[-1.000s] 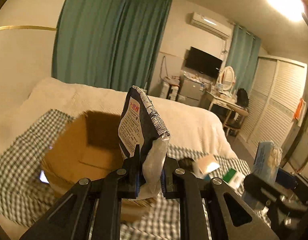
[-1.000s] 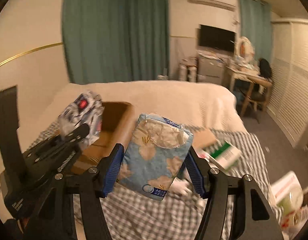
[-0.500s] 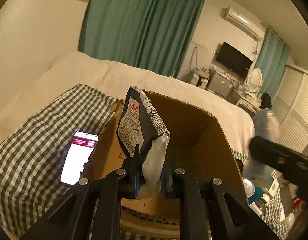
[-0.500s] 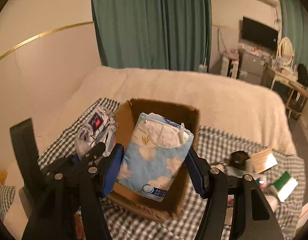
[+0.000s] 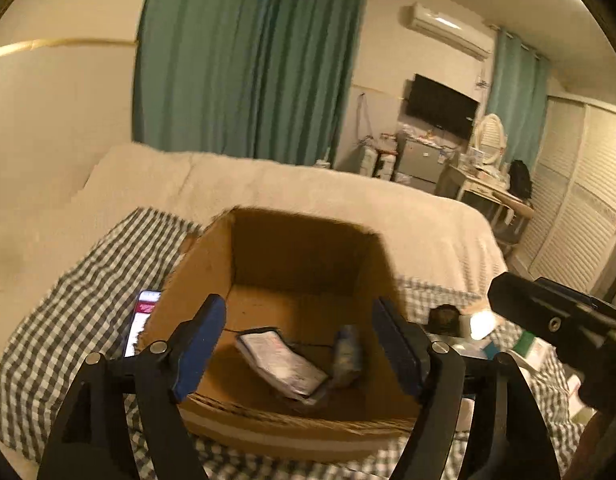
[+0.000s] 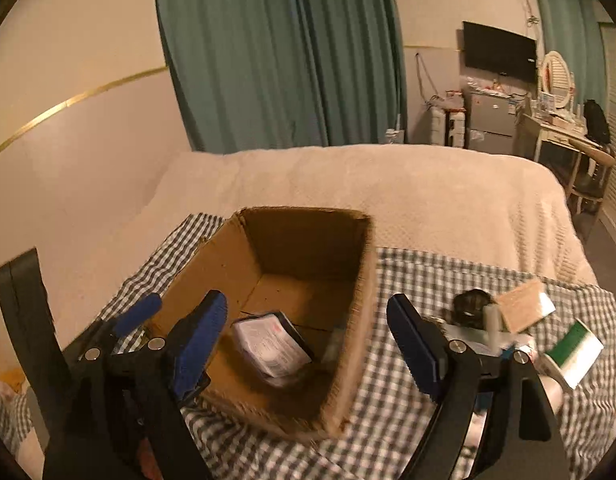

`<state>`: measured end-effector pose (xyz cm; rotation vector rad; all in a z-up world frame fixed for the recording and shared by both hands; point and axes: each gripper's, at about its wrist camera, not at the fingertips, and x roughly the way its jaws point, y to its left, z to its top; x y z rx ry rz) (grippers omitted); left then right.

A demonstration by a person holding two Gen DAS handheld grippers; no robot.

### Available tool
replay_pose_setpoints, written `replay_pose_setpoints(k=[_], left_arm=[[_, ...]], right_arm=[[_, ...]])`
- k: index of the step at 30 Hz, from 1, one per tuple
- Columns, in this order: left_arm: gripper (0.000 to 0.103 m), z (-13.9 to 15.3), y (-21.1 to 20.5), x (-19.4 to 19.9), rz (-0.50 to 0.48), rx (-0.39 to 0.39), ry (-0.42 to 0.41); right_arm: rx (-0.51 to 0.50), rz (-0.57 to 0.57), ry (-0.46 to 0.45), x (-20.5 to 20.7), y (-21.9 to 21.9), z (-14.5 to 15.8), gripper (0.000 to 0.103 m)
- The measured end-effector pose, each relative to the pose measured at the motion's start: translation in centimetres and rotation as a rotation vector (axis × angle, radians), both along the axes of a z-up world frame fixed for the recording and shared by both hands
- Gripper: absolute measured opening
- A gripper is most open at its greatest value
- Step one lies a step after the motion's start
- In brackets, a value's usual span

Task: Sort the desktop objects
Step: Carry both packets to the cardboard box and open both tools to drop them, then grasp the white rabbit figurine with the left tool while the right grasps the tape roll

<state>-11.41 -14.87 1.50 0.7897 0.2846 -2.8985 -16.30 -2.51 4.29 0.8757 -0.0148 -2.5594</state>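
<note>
left wrist view: we see left hand-held gripper point(image 5: 298, 344) spread wide, holding nothing, above cardboard box point(image 5: 206, 276); snack packet point(image 5: 282, 362) and tissue pack point(image 5: 346, 354) lie inside. right wrist view: right hand-held gripper point(image 6: 308, 336) wide, holding nothing, over box's right wall.

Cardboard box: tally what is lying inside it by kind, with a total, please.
Dark snack packet with a white label: 1
Blue tissue pack, blurred: 1
Total inside the cardboard box: 2
</note>
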Motion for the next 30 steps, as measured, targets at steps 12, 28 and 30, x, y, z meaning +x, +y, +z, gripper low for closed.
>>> replay_pose_setpoints(k=[12,28,30], left_arm=[[0.088,3.9,11.0,3.7,-0.144,-0.067,0.023],[0.088,-7.6,17.0,-0.4,-0.167,-0.055,-0.166],[0.088,-9.6,17.7,-1.2,-0.171,-0.034,-0.195]], right_arm=[[-0.001,-0.162,0.107,7.9,11.4,5.2,0.085],[0.04,-0.359,0.053,6.9,21.1,-3.7,0.085],[0.046,-0.386,0.019,6.1,22.0,-6.1,0.085]])
